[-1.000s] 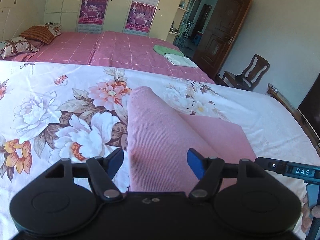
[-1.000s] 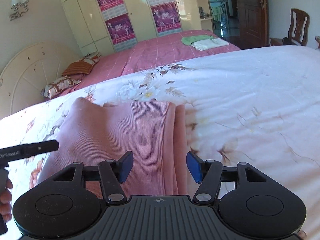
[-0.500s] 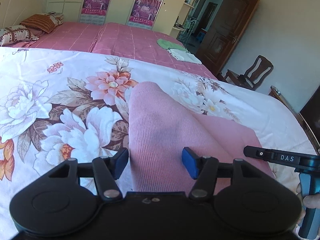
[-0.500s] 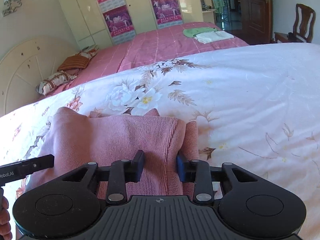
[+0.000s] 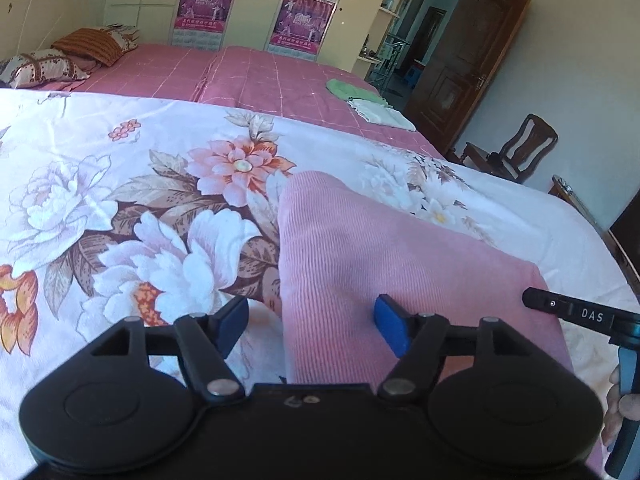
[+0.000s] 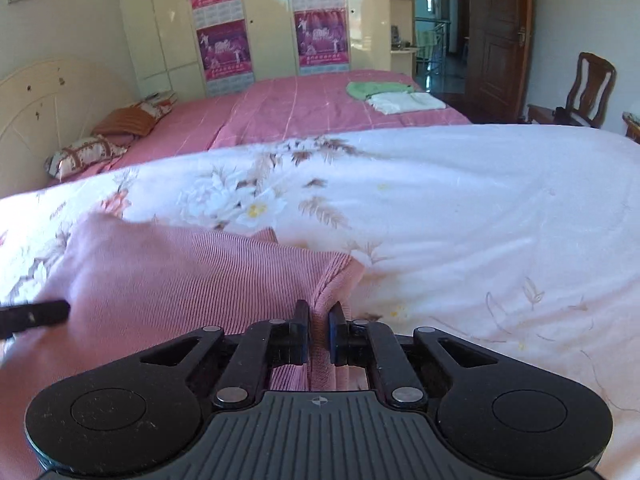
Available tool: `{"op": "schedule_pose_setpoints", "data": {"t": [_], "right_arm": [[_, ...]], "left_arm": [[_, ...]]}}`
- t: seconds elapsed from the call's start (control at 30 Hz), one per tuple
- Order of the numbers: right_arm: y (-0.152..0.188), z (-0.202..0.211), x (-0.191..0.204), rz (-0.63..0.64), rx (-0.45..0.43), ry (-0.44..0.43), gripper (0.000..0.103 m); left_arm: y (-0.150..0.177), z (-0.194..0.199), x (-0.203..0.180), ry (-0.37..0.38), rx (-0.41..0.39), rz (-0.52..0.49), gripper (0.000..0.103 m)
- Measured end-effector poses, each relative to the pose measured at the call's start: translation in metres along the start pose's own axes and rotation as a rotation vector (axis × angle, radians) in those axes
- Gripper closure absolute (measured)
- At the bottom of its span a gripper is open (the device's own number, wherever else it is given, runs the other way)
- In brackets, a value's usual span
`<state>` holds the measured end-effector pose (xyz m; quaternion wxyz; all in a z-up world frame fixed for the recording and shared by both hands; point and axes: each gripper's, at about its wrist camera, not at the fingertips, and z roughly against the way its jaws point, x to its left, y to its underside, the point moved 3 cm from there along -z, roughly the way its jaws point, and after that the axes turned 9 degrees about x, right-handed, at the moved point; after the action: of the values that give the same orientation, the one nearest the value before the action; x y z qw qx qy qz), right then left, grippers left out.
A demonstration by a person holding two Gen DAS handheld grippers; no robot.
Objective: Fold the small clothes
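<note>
1. Since a second ago our right gripper (image 6: 319,330) has closed from wide open onto the near edge of the pink garment (image 6: 192,280)
2. Our left gripper (image 5: 310,326) is opening, straddling the garment's left edge without pinching it
3. The garment lies on the floral bedspread (image 5: 120,200), partly folded; we judge the next fold remains
</note>
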<state>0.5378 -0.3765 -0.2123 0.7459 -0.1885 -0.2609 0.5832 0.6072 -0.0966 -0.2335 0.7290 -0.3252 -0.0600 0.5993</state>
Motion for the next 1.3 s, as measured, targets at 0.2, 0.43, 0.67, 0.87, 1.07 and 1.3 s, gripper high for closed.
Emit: {"op": "schedule_pose_setpoints", "data": {"t": [0.2, 0.43, 0.67, 0.87, 1.07, 1.3], "right_arm": [[-0.006, 0.029, 0.013, 0.026, -0.093, 0.003, 0.053], [-0.009, -0.002, 0.053, 0.138, -0.038, -0.033, 0.053], [-0.007, -0.032, 0.037, 0.09, 0.004, -0.027, 0.053], [-0.001, 0.003, 0.033, 0.068, -0.026, -0.046, 0.053], [0.035, 0.048, 0.046, 0.109, -0.058, -0.075, 0.053], [0.075, 0.069, 0.052, 0.129, -0.031, -0.05, 0.053]], "left_arm": [[0.002, 0.017, -0.005, -0.016, -0.042, -0.027, 0.036], [-0.014, -0.011, -0.012, -0.047, -0.005, -0.031, 0.029], [-0.013, -0.019, 0.001, -0.048, 0.027, 0.01, 0.02], [0.001, 0.012, -0.003, -0.093, 0.006, -0.037, 0.024], [0.024, 0.034, -0.01, -0.106, 0.024, -0.062, 0.025], [0.045, 0.048, -0.022, -0.103, 0.037, -0.084, 0.025]]}}
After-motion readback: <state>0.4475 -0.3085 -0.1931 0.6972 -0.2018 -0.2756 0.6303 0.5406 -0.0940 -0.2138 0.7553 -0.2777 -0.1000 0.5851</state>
